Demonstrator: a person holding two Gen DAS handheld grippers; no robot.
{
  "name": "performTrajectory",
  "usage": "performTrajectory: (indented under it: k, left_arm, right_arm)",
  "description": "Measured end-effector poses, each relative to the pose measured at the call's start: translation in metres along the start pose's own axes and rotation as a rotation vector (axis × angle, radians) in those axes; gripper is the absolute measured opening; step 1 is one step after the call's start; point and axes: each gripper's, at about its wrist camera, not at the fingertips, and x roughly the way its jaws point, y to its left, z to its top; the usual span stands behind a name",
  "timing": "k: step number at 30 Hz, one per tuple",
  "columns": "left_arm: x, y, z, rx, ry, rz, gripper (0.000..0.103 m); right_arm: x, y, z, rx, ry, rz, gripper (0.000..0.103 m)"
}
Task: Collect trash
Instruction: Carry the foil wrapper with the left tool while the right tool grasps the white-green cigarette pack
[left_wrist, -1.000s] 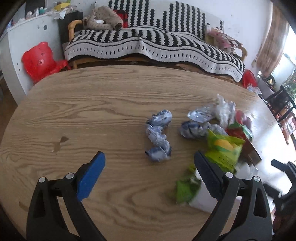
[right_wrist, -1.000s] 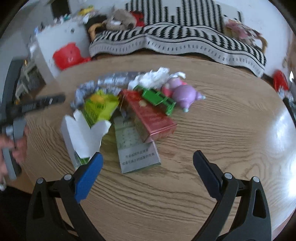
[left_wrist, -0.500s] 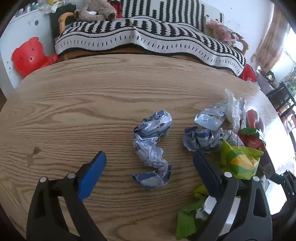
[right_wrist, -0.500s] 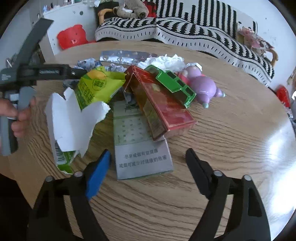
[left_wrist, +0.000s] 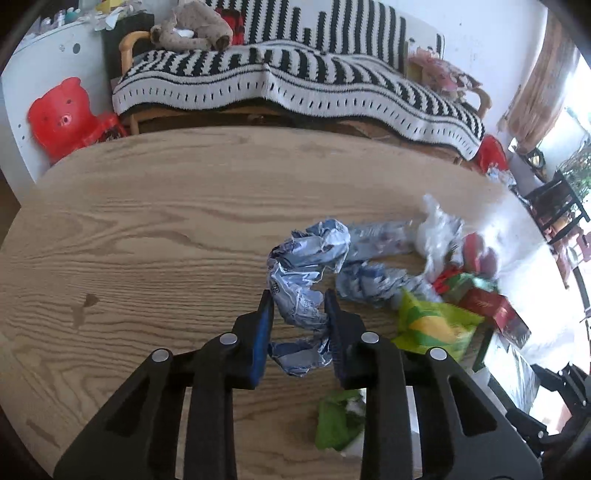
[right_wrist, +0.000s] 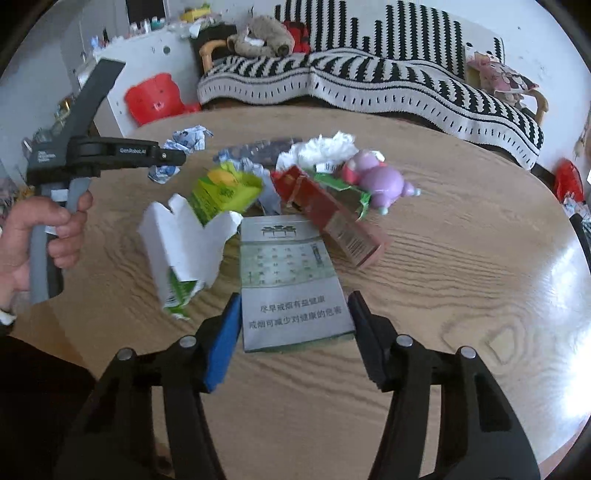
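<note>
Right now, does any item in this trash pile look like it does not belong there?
Yes. A purple toy pig lies among the wrappers and boxes at the pile's far side, behind the red box. It looks intact, a toy rather than trash.

Bright daylight glares from the right; fisheye edges warp, motion-blurred.

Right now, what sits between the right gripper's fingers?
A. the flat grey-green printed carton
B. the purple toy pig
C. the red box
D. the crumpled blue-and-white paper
A: in the right wrist view the right gripper straddles the near end of the flat grey-green carton, its jaws closing on either side of it, while the crumpled paper sits in the left gripper.
</note>
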Motion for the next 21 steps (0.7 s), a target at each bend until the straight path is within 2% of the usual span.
performTrajectory:
  k: [8,21]
  left_arm:
    - [-0.046,-0.03,-0.009,0.021,-0.042,-0.058,0.027]
    - [-0.078,-0.13,-0.043,0.187,-0.07,-0.169,0.027]
  right_arm:
    - [-0.053,-0.009,-0.016,0.051,-0.064,0.03,0.057]
    - [-0.106,-0.055,-0.041,0.172,-0.127,-0.045,0.057]
